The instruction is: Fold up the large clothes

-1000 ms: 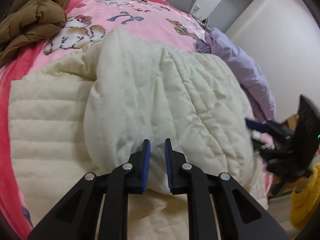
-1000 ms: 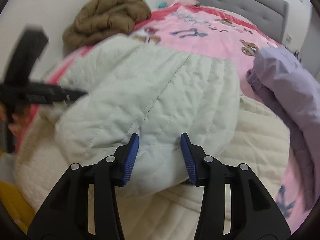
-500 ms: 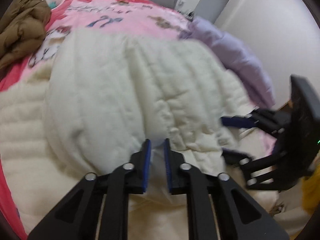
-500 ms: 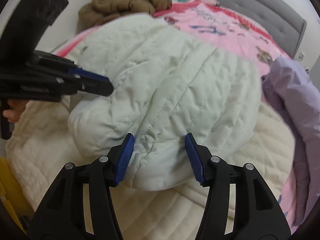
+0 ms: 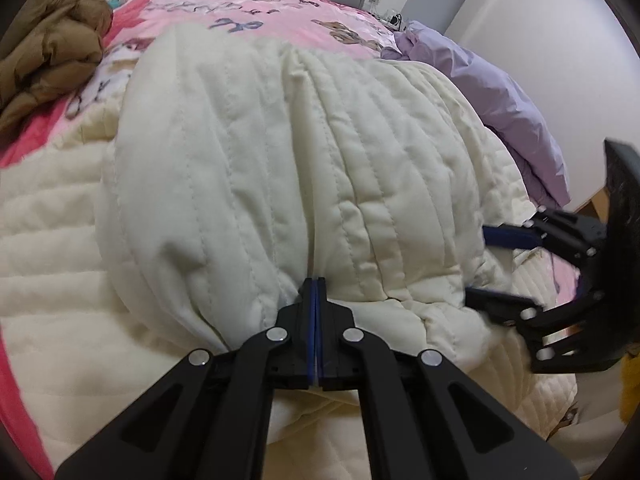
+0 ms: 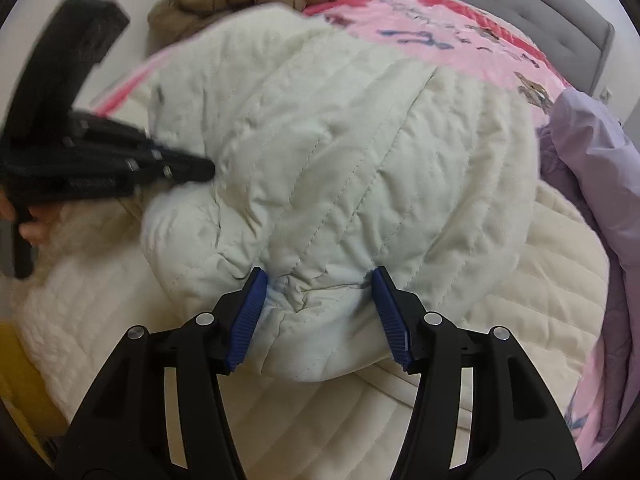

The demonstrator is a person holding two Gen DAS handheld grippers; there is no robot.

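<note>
A large cream quilted coat [image 5: 288,168] lies on the bed, its upper layer folded over into a thick rounded bulge; it also fills the right wrist view [image 6: 352,152]. My left gripper [image 5: 316,286] is shut on the near edge of that folded layer. My right gripper [image 6: 320,292] is open, its blue pads on either side of the fold's near edge. The right gripper also shows at the right of the left wrist view [image 5: 492,268], and the left gripper at the left of the right wrist view [image 6: 200,170].
The bed has a pink patterned blanket [image 5: 256,12] and a grey headboard [image 6: 520,4]. A brown puffer jacket [image 5: 48,48] lies at the far left, a lilac jacket [image 5: 504,96] along the right side. Something yellow [image 6: 24,376] sits off the bed's near edge.
My left gripper closed onto the coat's fold edge. My right gripper moved in closer to the fold and stayed open. The fold now bulges nearer both cameras.
</note>
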